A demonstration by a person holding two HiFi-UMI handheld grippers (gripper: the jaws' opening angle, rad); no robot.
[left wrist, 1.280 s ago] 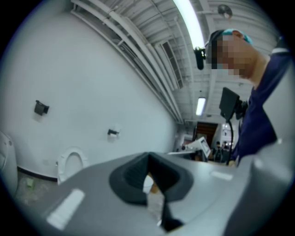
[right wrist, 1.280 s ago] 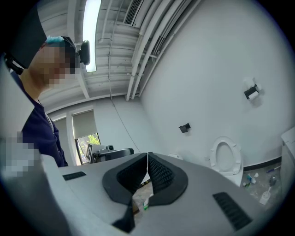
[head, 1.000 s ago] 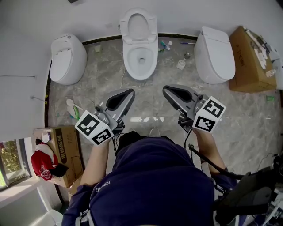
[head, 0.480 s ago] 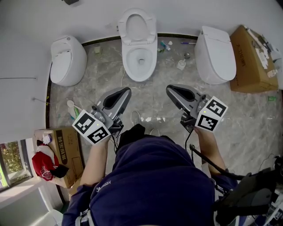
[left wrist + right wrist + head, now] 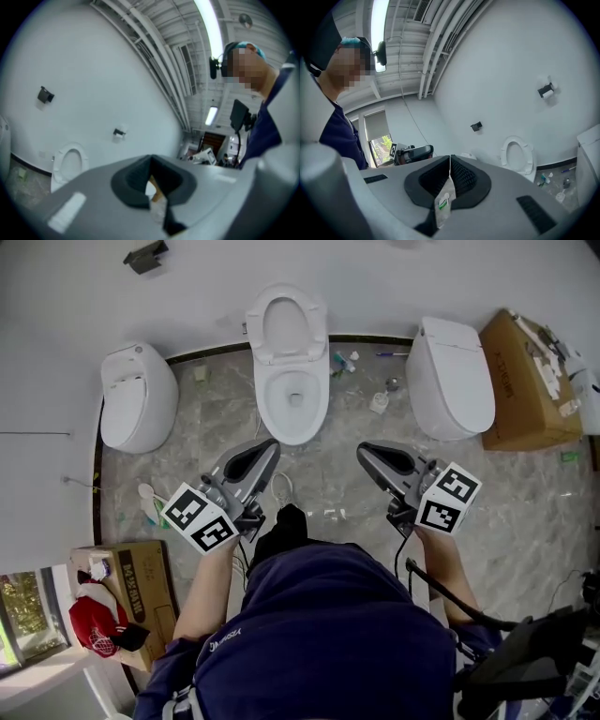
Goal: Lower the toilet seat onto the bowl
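The middle toilet stands against the white wall, its white seat [image 5: 286,329] raised upright above the open bowl [image 5: 293,397]. The seat [image 5: 69,164] shows at the lower left of the left gripper view, and the seat [image 5: 516,157] shows at the right of the right gripper view. My left gripper [image 5: 265,448] is shut and empty, its tip just short of the bowl's front rim. My right gripper [image 5: 367,452] is also shut and empty, to the right of the bowl. In their own views the left gripper [image 5: 151,159] and the right gripper [image 5: 450,158] have their pads pressed together.
A closed toilet [image 5: 136,395] stands to the left and another [image 5: 455,376] to the right. Cardboard boxes sit at the far right [image 5: 530,381] and lower left [image 5: 122,568]. Small bottles and brushes [image 5: 342,362] litter the marble floor by the wall. My black shoe [image 5: 286,521] is between the grippers.
The toilets have slid lower in the head view and the gripper tips now sit closer to the middle bowl. A black shoe has come forward. Both grippers stay shut.
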